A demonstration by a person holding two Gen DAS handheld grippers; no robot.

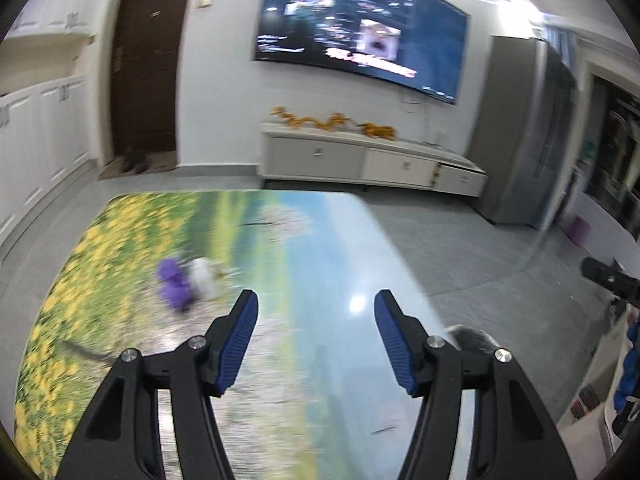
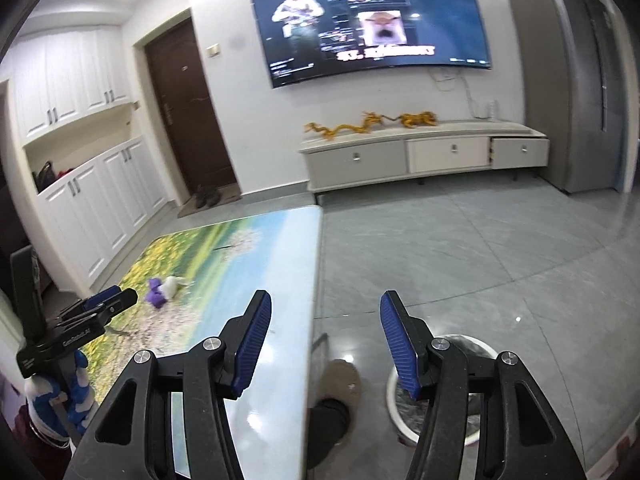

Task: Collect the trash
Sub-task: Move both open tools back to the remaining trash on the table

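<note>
Both the left gripper and right gripper hovered with fingers apart, empty. 2 crumpled scraps lay mid-surface; approaching low and centring seemed wise, bin waiting beside.

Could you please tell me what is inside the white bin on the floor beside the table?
The white bin shows a dark, wrinkled liner. The right tool covers part of its opening, so I cannot tell whether any trash lies in it.

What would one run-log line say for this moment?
left gripper: open, empty | right gripper: open, empty | purple scrap and white scrap: on table | bin: on floor
</note>
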